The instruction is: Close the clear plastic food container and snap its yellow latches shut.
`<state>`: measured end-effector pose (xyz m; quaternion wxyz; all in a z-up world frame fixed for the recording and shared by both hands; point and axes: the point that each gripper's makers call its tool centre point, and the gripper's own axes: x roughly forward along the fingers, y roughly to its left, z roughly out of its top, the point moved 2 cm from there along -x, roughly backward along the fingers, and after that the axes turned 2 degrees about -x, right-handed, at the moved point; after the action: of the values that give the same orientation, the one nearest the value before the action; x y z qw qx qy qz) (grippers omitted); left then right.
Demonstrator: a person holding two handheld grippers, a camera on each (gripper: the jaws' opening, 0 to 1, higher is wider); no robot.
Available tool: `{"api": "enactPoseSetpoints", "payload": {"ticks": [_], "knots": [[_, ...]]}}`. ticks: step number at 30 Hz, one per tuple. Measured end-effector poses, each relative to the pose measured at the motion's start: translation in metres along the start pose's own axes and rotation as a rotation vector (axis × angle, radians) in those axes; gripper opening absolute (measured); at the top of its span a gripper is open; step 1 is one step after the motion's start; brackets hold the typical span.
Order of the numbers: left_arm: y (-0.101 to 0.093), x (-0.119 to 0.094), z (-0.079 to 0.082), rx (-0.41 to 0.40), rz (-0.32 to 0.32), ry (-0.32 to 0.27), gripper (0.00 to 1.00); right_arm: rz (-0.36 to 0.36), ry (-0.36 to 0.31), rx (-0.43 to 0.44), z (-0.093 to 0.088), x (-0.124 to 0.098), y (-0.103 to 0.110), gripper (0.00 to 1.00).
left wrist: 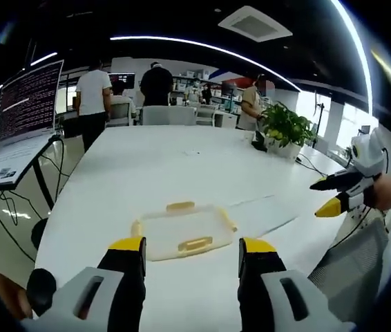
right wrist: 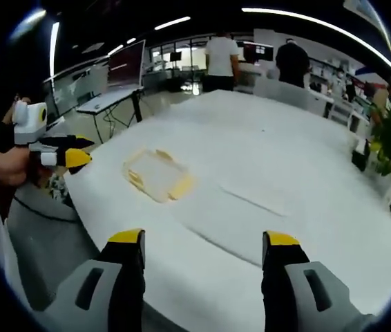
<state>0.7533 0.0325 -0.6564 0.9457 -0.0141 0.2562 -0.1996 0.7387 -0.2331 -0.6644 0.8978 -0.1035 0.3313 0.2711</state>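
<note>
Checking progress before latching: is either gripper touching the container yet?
No, the container lies alone on the white table, beyond the left gripper.

Open table (left wrist: 182, 166) around container (left wrist: 182, 232) — plant (left wrist: 285, 128) far

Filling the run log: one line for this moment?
container on table, untouched | left tool open | right tool open

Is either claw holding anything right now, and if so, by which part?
Nothing is held. The left claw and right claw are both open and empty, and the container lies on the table, apart from both.
</note>
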Motion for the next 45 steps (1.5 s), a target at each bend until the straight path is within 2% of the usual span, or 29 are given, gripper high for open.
{"api": "enactPoseSetpoints", "payload": {"ticks": [6,11,16,18,22,24,27,30,39,43,45], "knots": [[0.007,0.005,0.004,0.096,-0.049,0.033,0.48,0.043,0.003,-0.028,0.013,0.01,0.004,0.66],[0.016,0.009,0.013,0.187,-0.09,0.052,0.48,0.086,0.004,-0.083,0.026,0.018,0.009,0.66],[0.026,0.014,0.02,0.299,-0.126,0.082,0.48,0.127,0.011,-0.214,0.04,0.029,0.013,0.65],[0.028,0.015,0.024,0.332,-0.143,0.089,0.49,0.144,0.007,-0.23,0.046,0.032,0.015,0.65],[0.035,0.017,0.029,0.364,-0.166,0.105,0.49,0.188,0.012,-0.272,0.054,0.039,0.018,0.66],[0.037,0.019,0.034,0.378,-0.179,0.109,0.49,0.236,0.009,-0.289,0.059,0.045,0.023,0.65],[0.039,0.022,0.038,0.445,-0.215,0.127,0.49,0.277,-0.001,-0.311,0.066,0.05,0.028,0.66],[0.038,0.026,0.043,0.477,-0.253,0.125,0.49,0.299,0.002,-0.339,0.072,0.057,0.03,0.65],[0.037,0.043,0.039,0.641,-0.373,0.166,0.48,0.388,0.007,-0.449,0.087,0.078,0.03,0.64],[0.037,0.049,0.03,0.712,-0.432,0.22,0.49,0.441,0.038,-0.506,0.084,0.088,0.034,0.64],[0.037,0.051,0.028,0.718,-0.451,0.229,0.49,0.456,0.044,-0.533,0.084,0.094,0.036,0.64]]}}
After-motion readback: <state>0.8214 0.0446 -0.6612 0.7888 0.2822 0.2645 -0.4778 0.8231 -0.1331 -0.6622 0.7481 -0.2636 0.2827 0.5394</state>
